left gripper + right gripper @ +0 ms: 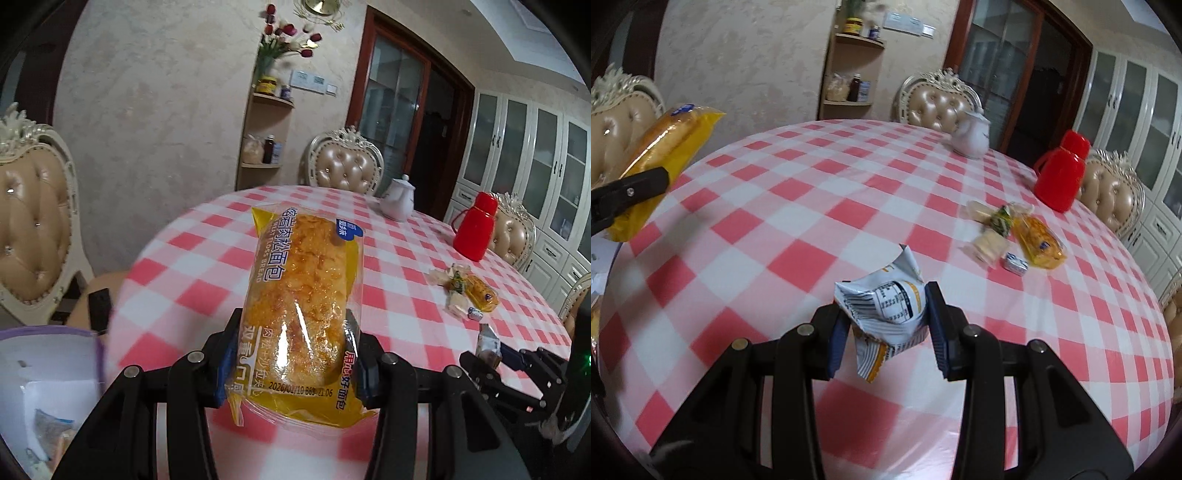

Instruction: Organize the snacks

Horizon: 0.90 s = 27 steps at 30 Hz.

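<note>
Left gripper [291,354] is clamped on the yellow clear-wrapped meat-floss bread pack [301,295], held above the pink-white check tablecloth [177,266]. Right gripper [888,325] pinches a crumpled white foil snack packet [886,306]. Keep both grips firm w/ no extra squeeze on the bread, & lower it flat into the purple-rimmed clear bin [44,369] at lower left, I'd say.

Bread pack [301,295]: clear wrapper with yellow ends, golden meat-floss bun inside, printed label; lifted above the counter [192,258], long axis pointing away, near end clamped.
White sachet [886,310]: crumpled white wrapper with barcode and orange trim; raised off the counter, squeezed at its middle.
Snack cluster [1012,232]: far right on the counter; 1 yellow bread pack, pale wrapped biscuits, a green packet, 1 small blue-and-white piece, lying touching.
</note>
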Available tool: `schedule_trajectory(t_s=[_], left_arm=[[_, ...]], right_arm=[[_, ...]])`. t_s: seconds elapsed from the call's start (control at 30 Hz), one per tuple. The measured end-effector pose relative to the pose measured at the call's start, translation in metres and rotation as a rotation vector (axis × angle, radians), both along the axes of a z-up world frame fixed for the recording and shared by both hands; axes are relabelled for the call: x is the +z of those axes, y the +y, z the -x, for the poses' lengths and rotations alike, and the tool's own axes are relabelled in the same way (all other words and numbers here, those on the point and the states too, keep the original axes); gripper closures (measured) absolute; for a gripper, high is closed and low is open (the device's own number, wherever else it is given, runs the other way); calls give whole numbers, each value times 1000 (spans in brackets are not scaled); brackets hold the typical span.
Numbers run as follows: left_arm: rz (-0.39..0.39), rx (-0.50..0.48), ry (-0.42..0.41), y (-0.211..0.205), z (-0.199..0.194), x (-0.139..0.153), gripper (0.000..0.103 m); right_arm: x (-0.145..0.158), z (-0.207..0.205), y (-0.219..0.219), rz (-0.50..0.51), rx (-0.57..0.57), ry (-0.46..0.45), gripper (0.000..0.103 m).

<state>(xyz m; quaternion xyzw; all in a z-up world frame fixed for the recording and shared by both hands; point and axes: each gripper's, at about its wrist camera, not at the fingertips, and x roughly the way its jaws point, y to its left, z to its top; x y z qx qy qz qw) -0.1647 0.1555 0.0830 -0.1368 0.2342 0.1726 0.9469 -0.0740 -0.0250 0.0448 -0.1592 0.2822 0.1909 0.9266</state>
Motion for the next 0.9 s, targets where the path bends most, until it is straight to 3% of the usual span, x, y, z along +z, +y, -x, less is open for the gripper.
schedule_trajectory(t_s=[0.43,0.9], left_arm=[[-30,123,9,65,95,-8,53],[-3,282,42,140,183,-33,53]], right_arm=[[9,60,73,8,136,-39,60],[4,143,182,97,362,-93,60]])
